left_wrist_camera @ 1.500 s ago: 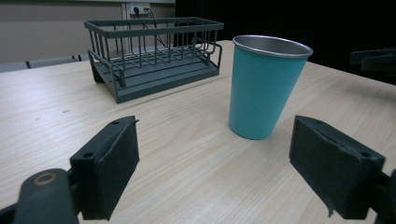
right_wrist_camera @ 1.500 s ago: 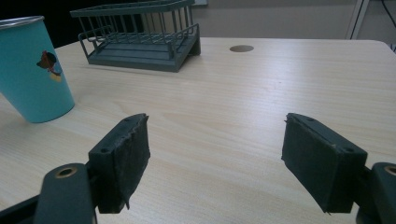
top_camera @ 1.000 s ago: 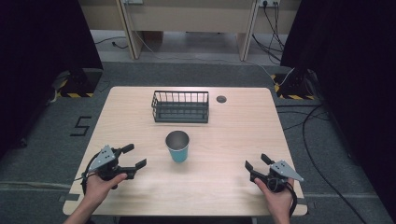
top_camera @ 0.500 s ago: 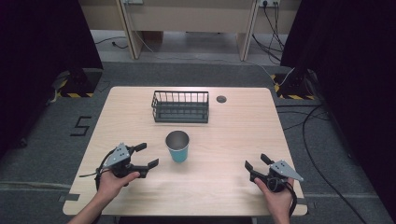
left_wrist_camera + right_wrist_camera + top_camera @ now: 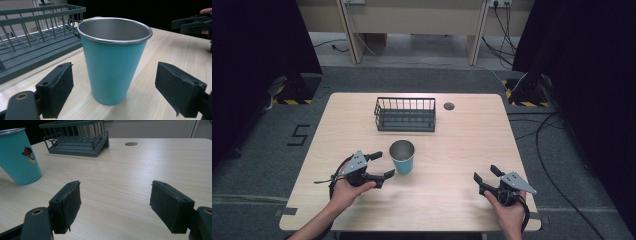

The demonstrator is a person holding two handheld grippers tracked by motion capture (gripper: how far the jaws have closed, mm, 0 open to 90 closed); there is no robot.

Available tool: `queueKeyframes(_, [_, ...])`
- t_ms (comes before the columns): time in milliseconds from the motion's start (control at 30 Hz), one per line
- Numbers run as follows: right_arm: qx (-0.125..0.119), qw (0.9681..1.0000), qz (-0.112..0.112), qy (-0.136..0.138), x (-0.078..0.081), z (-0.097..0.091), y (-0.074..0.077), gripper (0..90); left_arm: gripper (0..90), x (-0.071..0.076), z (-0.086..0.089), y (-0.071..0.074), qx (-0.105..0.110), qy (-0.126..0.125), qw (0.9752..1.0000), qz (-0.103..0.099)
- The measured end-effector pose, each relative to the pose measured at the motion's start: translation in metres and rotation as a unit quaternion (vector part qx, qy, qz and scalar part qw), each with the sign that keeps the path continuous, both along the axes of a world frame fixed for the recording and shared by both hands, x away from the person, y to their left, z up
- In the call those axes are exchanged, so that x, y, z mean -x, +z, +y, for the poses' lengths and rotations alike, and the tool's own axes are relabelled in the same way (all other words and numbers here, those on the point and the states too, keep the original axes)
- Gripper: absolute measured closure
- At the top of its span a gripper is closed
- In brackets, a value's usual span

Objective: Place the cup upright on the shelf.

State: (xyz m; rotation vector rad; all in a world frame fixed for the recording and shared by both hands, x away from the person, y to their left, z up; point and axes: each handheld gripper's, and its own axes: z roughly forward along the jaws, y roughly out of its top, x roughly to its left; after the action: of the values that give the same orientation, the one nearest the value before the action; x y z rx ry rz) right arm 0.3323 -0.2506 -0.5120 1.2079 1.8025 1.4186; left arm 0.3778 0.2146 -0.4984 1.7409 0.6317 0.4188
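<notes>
Since the earlier frames, the left gripper (image 5: pixel 381 165) has slid across the table (image 5: pixel 462 150) toward the cup, while the right gripper (image 5: pixel 486 176) has stayed where it was near the front right corner.

Now the left gripper sits at about nine o'clock from the cup (image 5: pixel 402 156), jaws spread wide, one tip level with the cup's far side and the other with its near side. They have not yet closed: in the left gripper view the pads (image 5: pixel 58 86) stand on either side of the cup (image 5: pixel 113 60) with clear wood showing between each pad and the teal wall. That wide spread looks chosen to clear the cup's broad steel rim, since the cup tapers toward its base.

The cup stands upright near the middle of the table, mouth up and apparently empty. At its twelve o'clock, a little apart, sits the wire basket (image 5: pixel 405 114), open side up; it seems the likely place for the cup to go. A small round hole (image 5: pixel 449 106) lies in the tabletop at roughly two o'clock from the cup.

The right gripper rests low at around four o'clock from the cup, well apart, jaws also wide and holding nothing. In the right gripper view its pads (image 5: pixel 68 203) frame bare wood, with the cup (image 5: pixel 20 157) off to the side, so it seems to be simply waiting out of the way.
</notes>
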Motion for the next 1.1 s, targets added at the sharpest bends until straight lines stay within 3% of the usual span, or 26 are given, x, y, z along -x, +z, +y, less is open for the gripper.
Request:
queueKeyframes(233, [0.0, 1.0, 0.0, 0.001, 0.0, 0.001, 0.0, 25.8, 14.5, -0.01, -0.011, -0.004, -0.015, -0.005, 0.9999, -0.003])
queueKeyframes(1100, [-0.002, 1.0, 0.002, 0.003, 0.0, 0.0, 0.0, 25.8, 14.3, -0.028, -0.033, -0.005, -0.017, -0.019, 0.9997, 0.0])
